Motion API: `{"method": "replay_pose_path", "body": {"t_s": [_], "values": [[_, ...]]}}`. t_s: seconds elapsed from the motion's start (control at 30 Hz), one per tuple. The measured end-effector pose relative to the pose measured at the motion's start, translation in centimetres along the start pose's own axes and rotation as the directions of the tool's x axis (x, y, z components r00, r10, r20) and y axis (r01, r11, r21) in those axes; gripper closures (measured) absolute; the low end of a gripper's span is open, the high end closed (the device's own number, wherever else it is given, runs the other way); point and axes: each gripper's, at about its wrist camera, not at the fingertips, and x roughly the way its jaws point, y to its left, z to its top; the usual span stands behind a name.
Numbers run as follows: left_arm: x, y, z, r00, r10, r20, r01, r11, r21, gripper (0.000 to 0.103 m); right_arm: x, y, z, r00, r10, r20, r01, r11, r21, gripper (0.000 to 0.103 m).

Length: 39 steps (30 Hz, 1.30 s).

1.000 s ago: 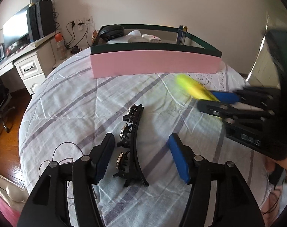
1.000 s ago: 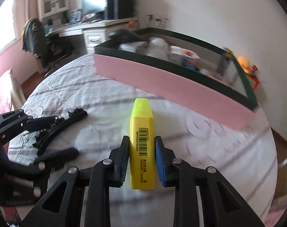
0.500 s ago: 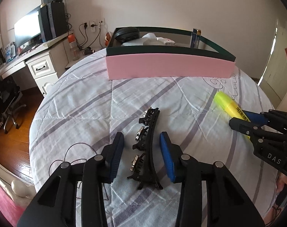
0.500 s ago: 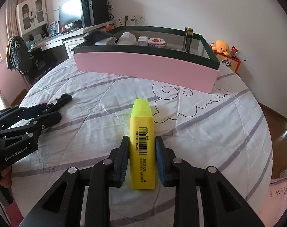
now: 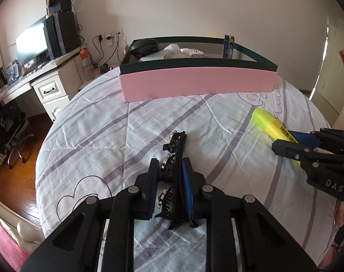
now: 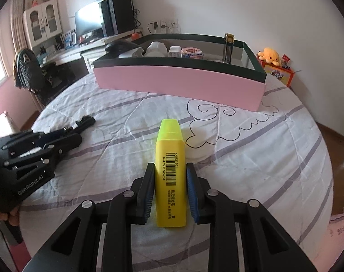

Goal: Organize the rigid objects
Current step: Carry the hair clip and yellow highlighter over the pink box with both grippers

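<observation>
progress looks like this, going from your left across to your right. your left gripper point(image 5: 169, 187) has its jaws closed tight on the black hair clip point(image 5: 175, 170), one pad on each side of it. the clip lies near you on the striped quilt point(image 5: 104, 136), and its far end pokes out past the fingertips. whether it is already clear of the cloth cannot be told. so the grab on that side seems done, and the carry is left.

farther off, in the middle of the scene, stands the pink box point(image 5: 196, 83) with a dark rim. it already holds several things toward its left end: a dark rounded case point(image 5: 144, 46), some white items point(image 6: 157, 48), and a small upright tube point(image 6: 229, 48) toward its right end. the right part of the box looks mostly bare, so there seems to be room.

on your right, the right gripper point(image 6: 169, 192) is clamped on the yellow highlighter point(image 6: 170, 170), its pads pressing both flat sides of the lower body. the cap end points away toward the box. the highlighter sits low over the quilt, well short of the box.

my guess: no loose items show on the quilt besides these two, so what remains is moving the clip and the highlighter to the box and letting go.
</observation>
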Motion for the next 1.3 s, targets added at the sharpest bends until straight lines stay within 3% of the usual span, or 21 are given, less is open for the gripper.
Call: {"method": "replay_pose_path", "body": {"t_s": [0.23, 0.5, 0.83, 1.07, 1.13, 1.3], "values": [[-0.5, 0.6, -0.2, 1.000, -0.011, 0.004, 0.011, 0.999, -0.051, 0.083, -0.1, 0.0, -0.1, 1.000, 0.008, 0.008, -0.008, 1.000, 0.013, 0.077], [-2.2, -0.1, 0.2, 1.000, -0.015, 0.023, 0.016, 0.999, -0.038, 0.083, -0.4, -0.4, 0.0, 0.999, 0.020, 0.032, -0.021, 0.999, 0.039, 0.076], [-6.9, -0.1, 1.7, 0.992, 0.013, 0.122, -0.011, 1.000, -0.020, 0.083, -5.1, 0.9, 0.5, 0.986, -0.005, 0.164, -0.004, 0.999, 0.053, 0.076], [-12.2, 0.1, 2.9, 0.971, 0.029, 0.238, -0.020, 0.999, -0.040, 0.083, -10.9, 3.1, 1.8, 0.954, -0.005, 0.299, 0.003, 1.000, 0.006, 0.076], [-14.0, -0.2, 3.0, 0.959, 0.053, 0.278, -0.044, 0.998, -0.039, 0.083, -12.7, 3.7, 2.0, 0.940, 0.007, 0.341, -0.007, 1.000, -0.002, 0.076], [-18.8, -0.4, 3.6, 0.920, 0.035, 0.391, -0.022, 0.999, -0.038, 0.083, -15.9, 5.1, 2.4, 0.916, 0.033, 0.401, -0.023, 0.999, -0.031, 0.076]]}}
